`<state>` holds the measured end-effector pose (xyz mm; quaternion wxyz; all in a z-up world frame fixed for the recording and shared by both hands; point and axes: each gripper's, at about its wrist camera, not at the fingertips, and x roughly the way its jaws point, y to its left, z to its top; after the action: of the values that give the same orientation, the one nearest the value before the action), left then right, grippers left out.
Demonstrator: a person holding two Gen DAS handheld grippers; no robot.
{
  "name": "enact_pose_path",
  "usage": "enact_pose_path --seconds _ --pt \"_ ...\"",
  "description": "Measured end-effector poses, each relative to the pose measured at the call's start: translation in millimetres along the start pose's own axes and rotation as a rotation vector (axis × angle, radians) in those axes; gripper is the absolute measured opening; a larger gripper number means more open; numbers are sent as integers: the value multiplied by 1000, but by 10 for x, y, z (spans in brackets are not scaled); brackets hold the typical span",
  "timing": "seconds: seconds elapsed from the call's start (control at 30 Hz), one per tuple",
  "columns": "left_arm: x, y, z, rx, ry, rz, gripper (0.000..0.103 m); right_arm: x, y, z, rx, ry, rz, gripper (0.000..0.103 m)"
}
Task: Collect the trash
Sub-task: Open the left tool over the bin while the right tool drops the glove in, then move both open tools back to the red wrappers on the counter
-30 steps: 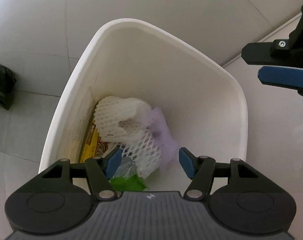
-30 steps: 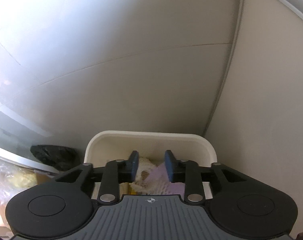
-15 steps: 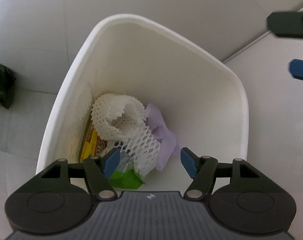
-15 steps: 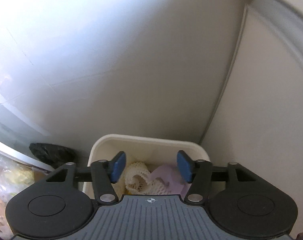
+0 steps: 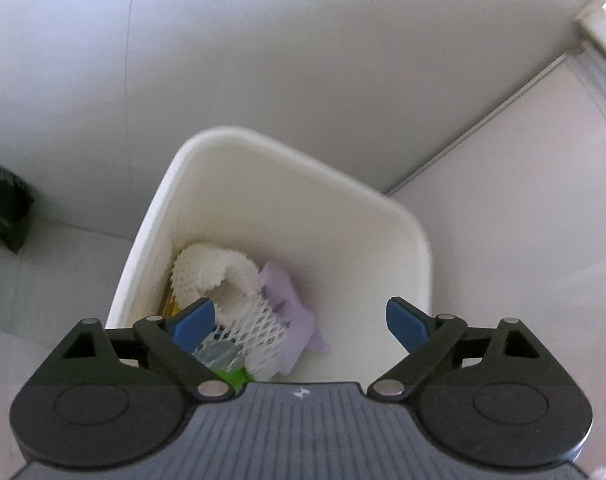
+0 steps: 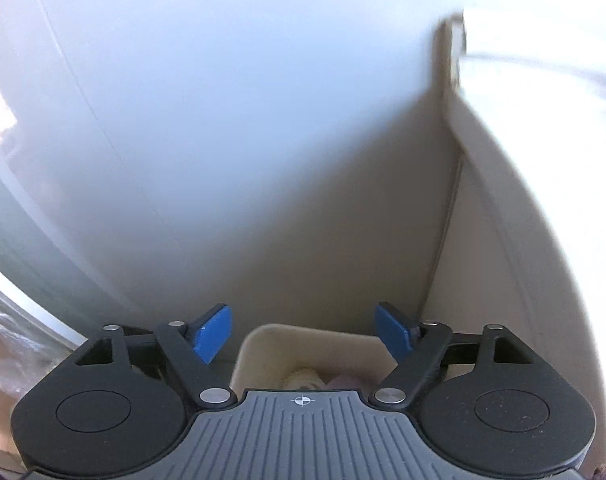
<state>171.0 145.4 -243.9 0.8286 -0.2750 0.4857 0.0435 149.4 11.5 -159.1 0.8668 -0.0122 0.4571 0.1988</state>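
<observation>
Both claws are being held above the white bin (image 5: 383, 216), probably because the trash is already dropped: the left gripper (image 5: 301, 320) and right gripper (image 6: 303, 334) have just been opening wide, nothing being gripped. The foam net (image 5: 227, 284) and purple glove (image 5: 291, 312) are lying inside the bin.

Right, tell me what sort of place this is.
Probably a corner of a home, by a wall. A white waste bin stands on a pale tiled floor holding foam netting and other trash, with a dark bag nearby.
</observation>
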Motion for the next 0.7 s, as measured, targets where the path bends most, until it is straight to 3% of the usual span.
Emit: enact_pose_path --seconds 0.37,0.7 --pt "-729 -267 234 89 -112 -15 101 -765 54 -19 -99 -87 -61 95" --pt "-1394 -594 392 197 -204 -55 102 -1369 -277 32 -120 -179 -132 98"
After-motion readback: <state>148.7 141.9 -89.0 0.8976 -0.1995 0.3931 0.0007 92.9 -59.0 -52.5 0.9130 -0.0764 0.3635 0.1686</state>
